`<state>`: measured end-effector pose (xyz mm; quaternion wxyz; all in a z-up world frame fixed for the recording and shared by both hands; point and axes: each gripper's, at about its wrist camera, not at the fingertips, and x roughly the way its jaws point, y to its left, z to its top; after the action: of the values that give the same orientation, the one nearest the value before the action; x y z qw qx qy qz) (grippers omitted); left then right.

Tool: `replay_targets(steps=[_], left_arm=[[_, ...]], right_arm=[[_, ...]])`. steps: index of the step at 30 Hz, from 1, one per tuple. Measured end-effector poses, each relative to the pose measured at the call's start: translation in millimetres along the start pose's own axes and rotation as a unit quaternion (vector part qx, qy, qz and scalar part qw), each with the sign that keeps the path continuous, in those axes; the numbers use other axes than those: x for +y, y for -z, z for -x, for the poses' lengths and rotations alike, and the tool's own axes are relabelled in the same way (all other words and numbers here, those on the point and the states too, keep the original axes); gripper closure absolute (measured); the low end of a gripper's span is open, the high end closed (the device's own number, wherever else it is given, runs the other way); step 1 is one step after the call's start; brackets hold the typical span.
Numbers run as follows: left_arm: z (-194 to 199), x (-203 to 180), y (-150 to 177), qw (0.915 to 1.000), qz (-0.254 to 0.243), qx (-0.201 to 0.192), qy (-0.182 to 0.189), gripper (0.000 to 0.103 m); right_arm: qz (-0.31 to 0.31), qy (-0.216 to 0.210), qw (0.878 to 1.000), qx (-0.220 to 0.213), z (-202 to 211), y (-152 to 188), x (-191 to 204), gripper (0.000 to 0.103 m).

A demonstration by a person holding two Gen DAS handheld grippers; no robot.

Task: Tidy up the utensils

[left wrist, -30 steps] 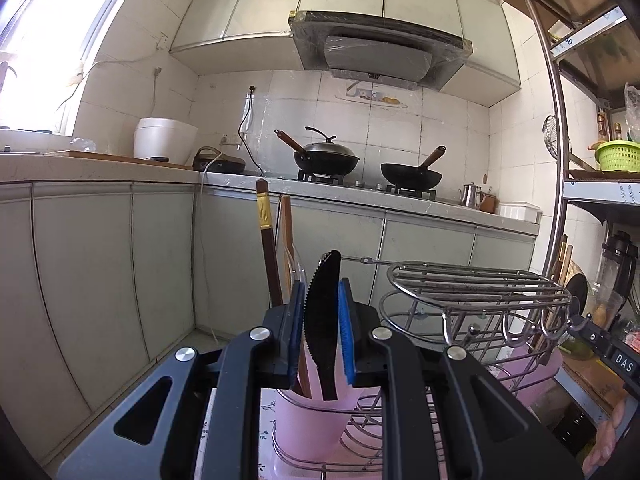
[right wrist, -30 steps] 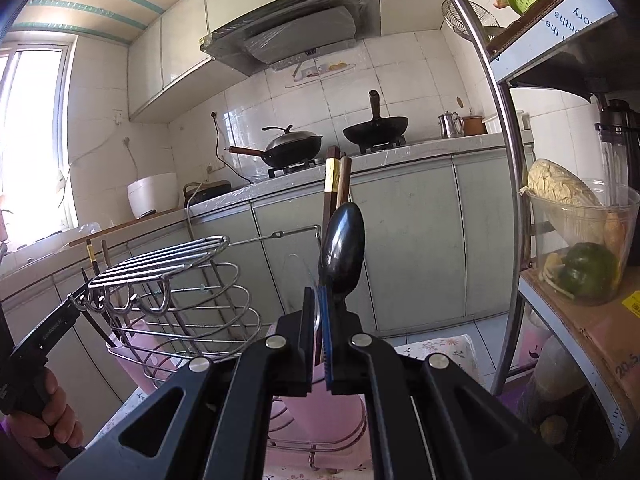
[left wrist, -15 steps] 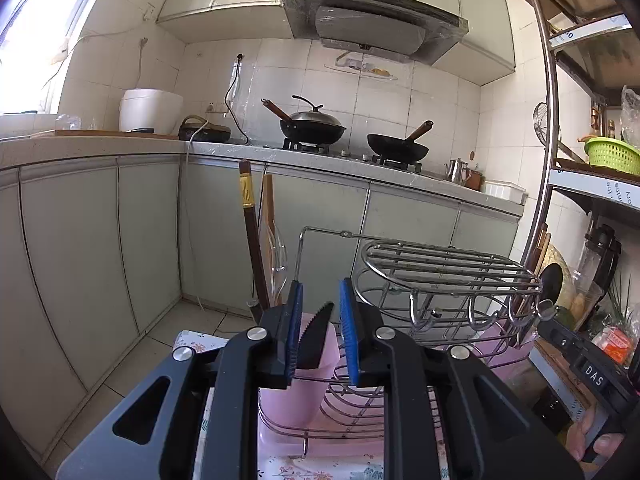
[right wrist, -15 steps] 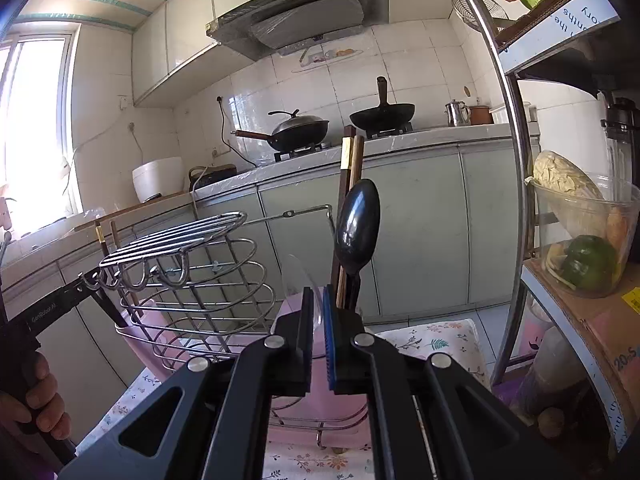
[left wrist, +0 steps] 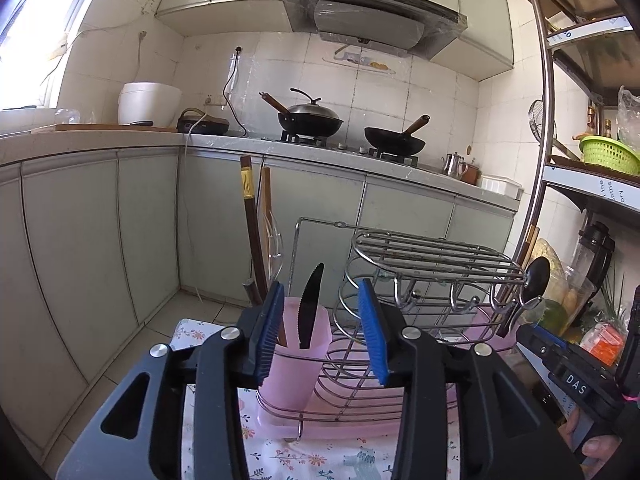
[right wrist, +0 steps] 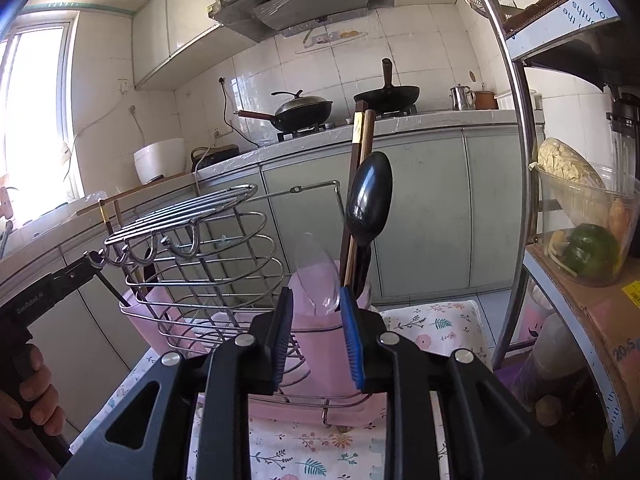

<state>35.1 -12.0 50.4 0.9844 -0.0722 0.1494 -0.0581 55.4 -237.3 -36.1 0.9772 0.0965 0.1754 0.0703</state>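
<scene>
My left hand-held gripper (left wrist: 322, 330) has just been opening and now stands released, its blue pads (left wrist: 272, 332) well clear of the black knife (left wrist: 309, 312), which stands blade up in the pink cup (left wrist: 294, 364) at the left end of the wire dish rack (left wrist: 420, 280). Dark chopsticks (left wrist: 250, 236) and a clear spoon (left wrist: 274, 240) share that cup. My right hand-held gripper (right wrist: 316, 334) has also just been opening; its jaws are parted, nothing pressed between them, and the black spoon (right wrist: 368, 200) stands bowl up in the other pink cup (right wrist: 320, 340) beside another pair of chopsticks (right wrist: 360, 184) and a clear plastic spoon (right wrist: 316, 272). The rack sits on a table with a floral cloth (right wrist: 432, 320).
</scene>
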Motion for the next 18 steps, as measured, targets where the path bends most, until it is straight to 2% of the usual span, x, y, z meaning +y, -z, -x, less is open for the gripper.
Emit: replay_targets(steps=[18], left_arm=[[18,-6,19,0.9984,0.011,0.053,0.013,0.060]], right_arm=[[-0.009,-0.014,0.999,0.046,18,22,15,0.079]])
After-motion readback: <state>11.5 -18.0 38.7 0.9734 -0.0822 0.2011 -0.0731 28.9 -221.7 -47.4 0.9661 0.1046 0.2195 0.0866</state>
